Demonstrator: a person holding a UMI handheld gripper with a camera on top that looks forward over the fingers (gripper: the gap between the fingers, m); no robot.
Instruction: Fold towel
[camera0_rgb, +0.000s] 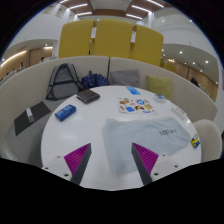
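Gripper view is taken from above a round white table (95, 125), which serves as the landmark for everything else. At its far left edge a dark grey flat laptop-like slab (30, 113) is seen lying on the top. Behind that edge, off the table, a black backpack with grey straps (64, 80) is propped upright. Nearer the middle-left of the table top, a small blue rectangular box (65, 111) is laid, and just beyond it a flat black rectangular case (88, 97). Behind the table, a row of yellow partition panels (108, 40) is seen standing. Right of the table's centre, a white card with coloured patches (133, 102) is placed, and nearer than it a pale, light-grey cloth towel (150, 128) is spread flat on the top, ahead of and slightly right of the fingers. A second small blue object (164, 97) is seen toward the far right edge. Over the near edge of the table the two-finger gripper (112, 160) is held with its magenta pads (76, 157) well apart, and nothing is held between them.
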